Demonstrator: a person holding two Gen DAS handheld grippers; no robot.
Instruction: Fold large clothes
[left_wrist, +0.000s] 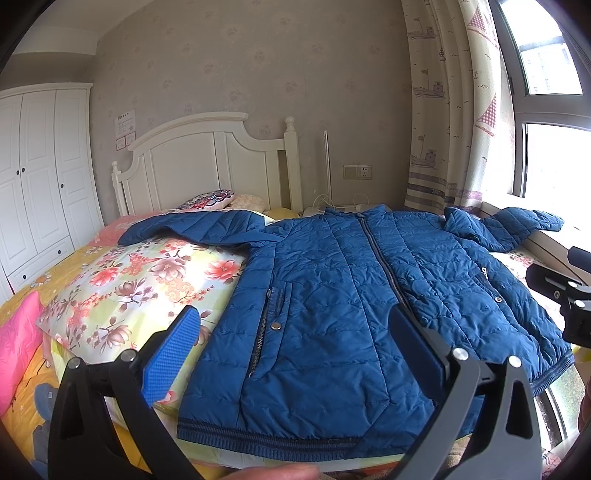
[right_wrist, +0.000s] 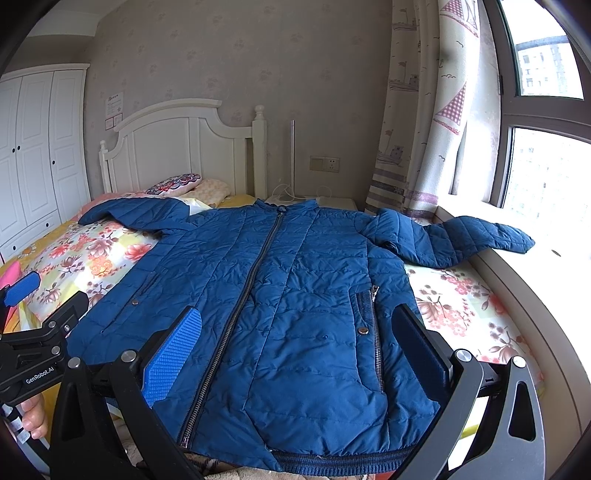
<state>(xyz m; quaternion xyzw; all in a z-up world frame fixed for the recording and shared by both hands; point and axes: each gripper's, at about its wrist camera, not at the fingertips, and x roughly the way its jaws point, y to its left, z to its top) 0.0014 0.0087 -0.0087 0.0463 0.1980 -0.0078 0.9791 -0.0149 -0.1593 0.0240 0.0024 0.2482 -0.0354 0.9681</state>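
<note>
My left hand-held gripper (left_wrist: 295, 350) hangs with its jaws spread wide and nothing between them, above the hem end of the blue quilted jacket (left_wrist: 351, 295), its blue ribbed pad (left_wrist: 171, 354) on the one side and a dark pad on the other; my right hand-held gripper (right_wrist: 299, 350) is just as wide apart and just as empty, poised over the jacket's lower front beside the zip (right_wrist: 240, 306). In the right view I see my left hand-held gripper at the left edge, with my fingers (right_wrist: 35, 417) wrapped on its handle. The jacket lies flat and face up on the bed (right_wrist: 461, 306), zipped shut, collar towards the white headboard (left_wrist: 207, 166) and ribbed hem nearest me at the bed's foot. One sleeve stretches out left over the flowered quilt (left_wrist: 129, 288); the other reaches right, bent, with its cuff resting on the window sill (right_wrist: 546, 266). Each front panel has a zipped pocket with a snap button. Patterned pillows (left_wrist: 212, 199) lie up by the headboard, a pink cushion (left_wrist: 18, 339) at the far left. Beyond stand a white wardrobe (left_wrist: 37, 177), a wall socket (left_wrist: 357, 172), and a curtain (left_wrist: 450, 110) printed with boats beside the bright window
</note>
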